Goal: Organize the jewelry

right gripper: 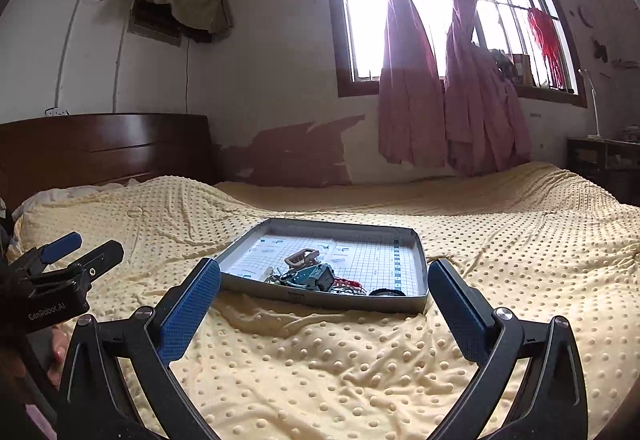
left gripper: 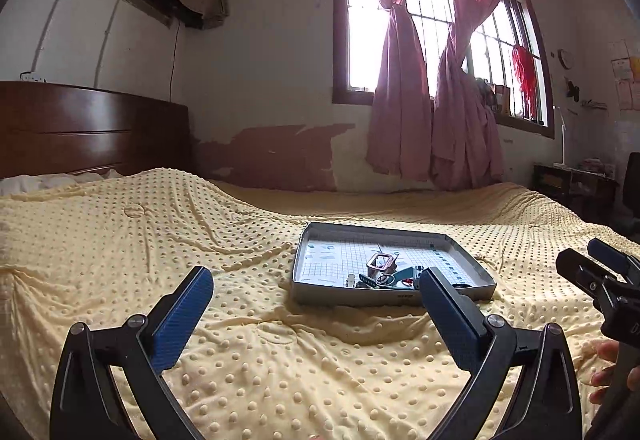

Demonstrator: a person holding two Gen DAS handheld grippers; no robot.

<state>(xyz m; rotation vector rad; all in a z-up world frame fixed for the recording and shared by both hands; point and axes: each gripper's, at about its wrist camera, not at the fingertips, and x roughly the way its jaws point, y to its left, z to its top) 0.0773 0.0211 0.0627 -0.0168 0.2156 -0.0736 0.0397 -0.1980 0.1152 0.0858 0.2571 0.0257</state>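
A tangled heap of jewelry, with a pale squarish buckle, teal pieces and red bits, sits at the near edge of a shallow gray tray on the yellow dotted bed. Sorting looks unstarted. Both the left tool and right tool are released, grasping nothing; next, reach in and single out one piece.
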